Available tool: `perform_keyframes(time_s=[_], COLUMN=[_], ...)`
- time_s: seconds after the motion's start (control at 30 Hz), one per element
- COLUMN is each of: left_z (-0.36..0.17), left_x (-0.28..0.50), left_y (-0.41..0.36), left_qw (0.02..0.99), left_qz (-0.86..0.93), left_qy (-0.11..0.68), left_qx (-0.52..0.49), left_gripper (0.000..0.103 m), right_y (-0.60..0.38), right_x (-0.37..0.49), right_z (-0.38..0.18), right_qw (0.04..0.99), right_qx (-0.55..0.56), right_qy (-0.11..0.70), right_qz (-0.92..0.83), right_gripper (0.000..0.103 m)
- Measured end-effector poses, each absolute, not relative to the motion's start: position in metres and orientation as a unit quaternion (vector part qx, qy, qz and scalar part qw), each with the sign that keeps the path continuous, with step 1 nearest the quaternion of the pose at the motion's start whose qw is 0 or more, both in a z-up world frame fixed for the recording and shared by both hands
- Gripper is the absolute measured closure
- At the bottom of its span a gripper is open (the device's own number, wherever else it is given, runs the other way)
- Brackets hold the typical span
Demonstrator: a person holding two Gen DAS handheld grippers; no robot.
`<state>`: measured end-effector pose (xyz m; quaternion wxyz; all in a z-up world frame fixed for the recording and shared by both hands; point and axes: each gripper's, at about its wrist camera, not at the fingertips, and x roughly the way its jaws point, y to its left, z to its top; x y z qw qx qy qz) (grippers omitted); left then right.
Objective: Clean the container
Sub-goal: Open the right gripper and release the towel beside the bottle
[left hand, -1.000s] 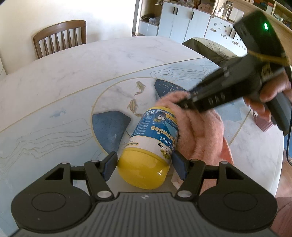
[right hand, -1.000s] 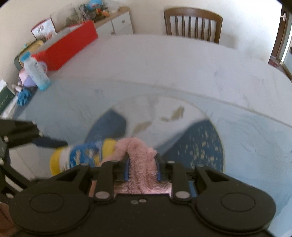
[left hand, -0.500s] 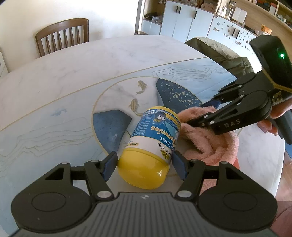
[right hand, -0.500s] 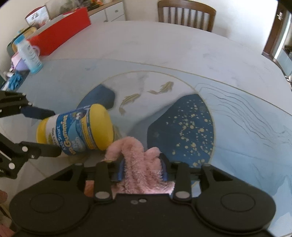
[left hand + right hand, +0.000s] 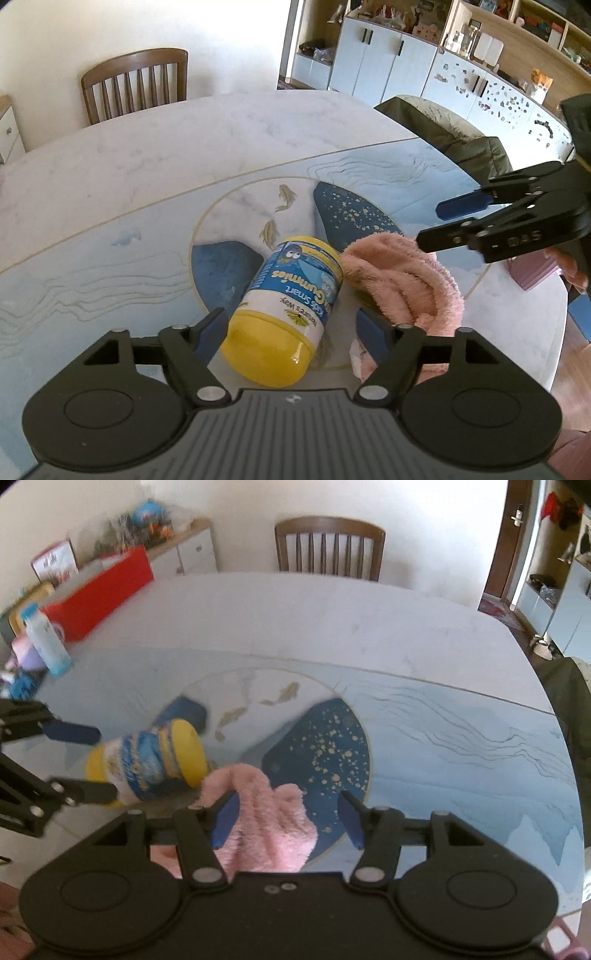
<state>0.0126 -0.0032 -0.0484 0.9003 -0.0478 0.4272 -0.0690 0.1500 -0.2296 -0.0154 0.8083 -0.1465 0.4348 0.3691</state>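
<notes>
Yellow-lidded and blue-labelled, the gummies jar (image 5: 291, 302) lies on its side on the patterned counter (image 5: 147, 177), between the spread fingers of the left hand-held gripper (image 5: 295, 332), whose jaws have just been opening and no longer press on it. Just beside the jar's base lies the pink fluffy cloth (image 5: 258, 812). The right hand-held gripper (image 5: 284, 816) has likewise just been opening, jaws apart with the cloth loose between them.

The round marble table (image 5: 155, 147) carries the gummies container (image 5: 291, 291) on its side, a pink cloth (image 5: 406, 284) touching its right.
</notes>
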Motion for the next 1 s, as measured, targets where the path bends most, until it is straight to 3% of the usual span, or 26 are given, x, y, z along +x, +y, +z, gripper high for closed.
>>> perform_keyframes(time_s=[0.23,1.0], left_z=[-0.044,-0.028], left_x=[0.011,-0.007], left_y=[-0.011,-0.017], left_qw=[0.899,0.91], left_qz=[-0.05,-0.037], left_qy=[0.433,0.413], left_qx=[-0.032,-0.027], left_gripper=[0.013,0.013], right_y=[-0.237,-0.243], right_x=[0.122,0.071], right_z=[0.008,0.009], right_qw=[0.806,0.808], right_qx=[-0.104,-0.044], right_qy=[0.416,0.431], right_qz=[0.408,0.4], right_gripper=[0.044,0.043])
